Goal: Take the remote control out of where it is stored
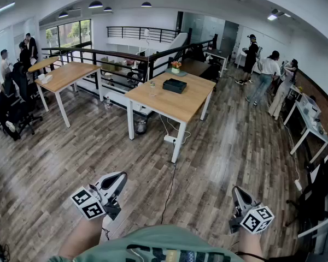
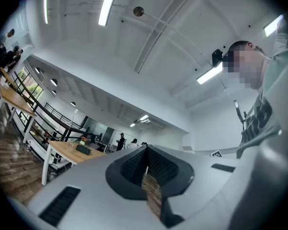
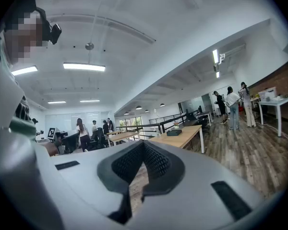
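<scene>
Room: an open office with a plank floor point(image 1: 71, 157), pale wooden tables and railings behind; nothing stands close in front of the person.
Left gripper point(image 1: 119, 178): held near the body and tipped a little upward, its jaws pressed together with nothing between them.
Right gripper point(image 1: 238, 193): held level at the person's other side, its jaws also closed and empty.
Nearest table point(image 1: 180, 105): well ahead of both grippers across bare floor, with a cable point(image 1: 169, 184) trailing from under it toward the person.
On that table: a low black box point(image 1: 175, 85), a small glass point(image 1: 151, 86) and a potted plant point(image 1: 176, 67) at the far edge.
Remote control: not visible in any view; I'd guess the black box is where it is stored, but I can't tell from here.
Step in hand: the very start, as I judge it; nothing has been reached or opened.
Next move: walk up to the table, part one gripper's jaws and get at the box, steadying it with the other if it has a lid.
Farther off: several people point(image 1: 268, 72) stand by the desks at the right wall, others at the left.
</scene>
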Demonstrator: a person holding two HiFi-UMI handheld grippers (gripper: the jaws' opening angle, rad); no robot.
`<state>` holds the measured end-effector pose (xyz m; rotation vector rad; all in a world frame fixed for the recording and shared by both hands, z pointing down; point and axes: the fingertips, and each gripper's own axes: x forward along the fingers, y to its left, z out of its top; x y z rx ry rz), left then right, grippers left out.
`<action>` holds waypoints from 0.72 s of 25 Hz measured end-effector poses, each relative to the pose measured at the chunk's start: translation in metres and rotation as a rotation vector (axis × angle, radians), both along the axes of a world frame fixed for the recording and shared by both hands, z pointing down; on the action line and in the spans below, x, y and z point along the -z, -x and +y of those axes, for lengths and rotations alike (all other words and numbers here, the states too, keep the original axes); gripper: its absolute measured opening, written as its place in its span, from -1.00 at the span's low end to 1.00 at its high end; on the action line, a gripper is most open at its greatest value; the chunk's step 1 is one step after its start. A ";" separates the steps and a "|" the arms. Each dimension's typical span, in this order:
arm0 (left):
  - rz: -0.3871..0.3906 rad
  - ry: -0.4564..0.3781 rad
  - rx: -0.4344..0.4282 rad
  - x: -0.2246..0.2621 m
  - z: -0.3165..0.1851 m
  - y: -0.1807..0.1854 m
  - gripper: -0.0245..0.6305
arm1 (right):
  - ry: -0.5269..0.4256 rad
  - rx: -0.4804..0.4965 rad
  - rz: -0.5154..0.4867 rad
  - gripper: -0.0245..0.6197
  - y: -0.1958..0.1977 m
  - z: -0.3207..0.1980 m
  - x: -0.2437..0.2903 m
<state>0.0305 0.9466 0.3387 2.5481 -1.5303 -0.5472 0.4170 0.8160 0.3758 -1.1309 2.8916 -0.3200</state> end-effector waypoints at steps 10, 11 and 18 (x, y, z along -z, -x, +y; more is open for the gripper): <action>-0.007 0.002 -0.025 0.001 -0.003 -0.033 -0.92 | -0.013 -0.021 -0.015 -0.91 -0.036 0.004 0.003; -0.009 0.003 -0.025 0.002 -0.003 -0.036 -0.92 | -0.014 -0.021 -0.016 -0.91 -0.039 0.004 0.003; -0.013 0.005 -0.029 0.004 -0.002 -0.055 -0.92 | -0.009 -0.016 -0.022 -0.90 -0.058 0.006 0.001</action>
